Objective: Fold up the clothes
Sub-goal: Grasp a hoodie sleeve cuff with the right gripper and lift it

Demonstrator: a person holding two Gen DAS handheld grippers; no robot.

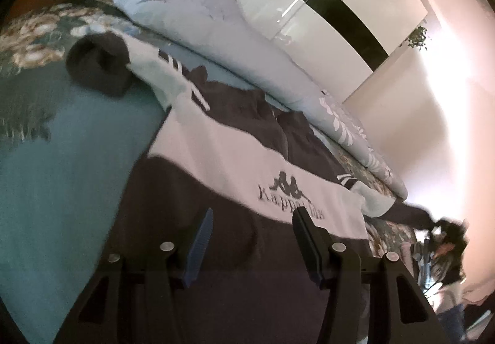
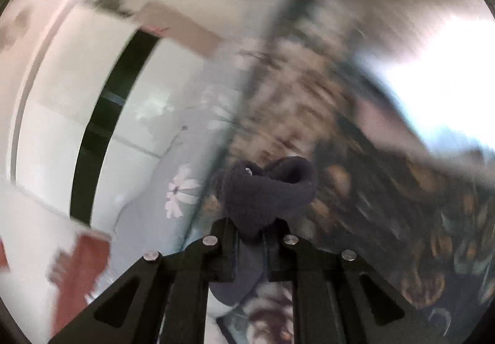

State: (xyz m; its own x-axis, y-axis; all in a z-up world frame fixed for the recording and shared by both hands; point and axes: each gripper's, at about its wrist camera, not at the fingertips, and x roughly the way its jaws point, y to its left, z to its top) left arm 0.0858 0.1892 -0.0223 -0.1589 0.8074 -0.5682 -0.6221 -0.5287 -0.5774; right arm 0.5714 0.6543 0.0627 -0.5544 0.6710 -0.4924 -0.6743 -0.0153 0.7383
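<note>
Folding step: sleeve work on a dark sweatshirt (image 1: 198,208), judged an early stage, since the body lies spread flat on the bed (image 1: 62,189) with both sleeves out to the sides.
Garment place: front up, white chest band (image 1: 235,164) with a printed logo across it, hood end toward the pale floral duvet (image 1: 216,25) bunched along the far side of the bed.
Left tool (image 1: 253,238): jaws apart, hovering low over the dark lower body of the sweatshirt; nothing is between the pads, and whether they touch the cloth I cannot tell.
Right tool (image 2: 252,235): jaws together, clamped on the dark ribbed cuff (image 2: 266,189) of one sleeve, which bunches up in front of the fingertips; the background in the right wrist view is heavily blurred.
Other sleeve: its cuff (image 1: 99,62) lies curled on the bedspread, well apart from the left tool.
Handling: soft, limp, fairly thick knit; light, not fragile, not slippery; it will sag and drag behind whatever point is lifted.
Where to hold: the ribbed cuff and hem are firmer and give the pads a surer bite than the loose body cloth.
Risk: the sleeve may twist or pull the flat body out of line as it is carried over.
</note>
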